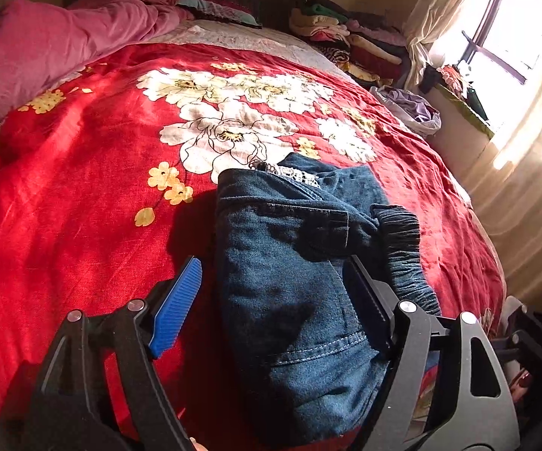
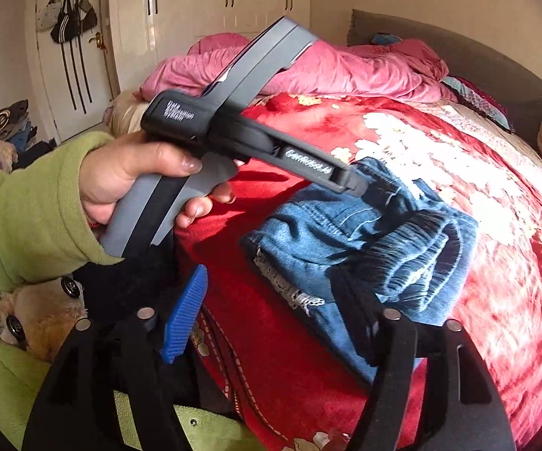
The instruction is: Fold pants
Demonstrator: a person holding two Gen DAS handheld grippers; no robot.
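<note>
The folded pants [image 1: 301, 282] lie in a compact denim bundle on the near part of the red floral bedspread [image 1: 82, 188]. The left gripper [image 1: 271, 300] hangs over them, fingers spread wide on either side of the bundle, gripping nothing. The right gripper [image 2: 271, 319] is likewise wide open and empty at the bundle's near edge. A pink duvet [image 1: 45, 45] lies at the far left.

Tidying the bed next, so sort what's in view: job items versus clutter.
Job: jeans, left gripper, right gripper.
Lying about: pink quilt, clothes pile, bags on the door, red bedspread.
</note>
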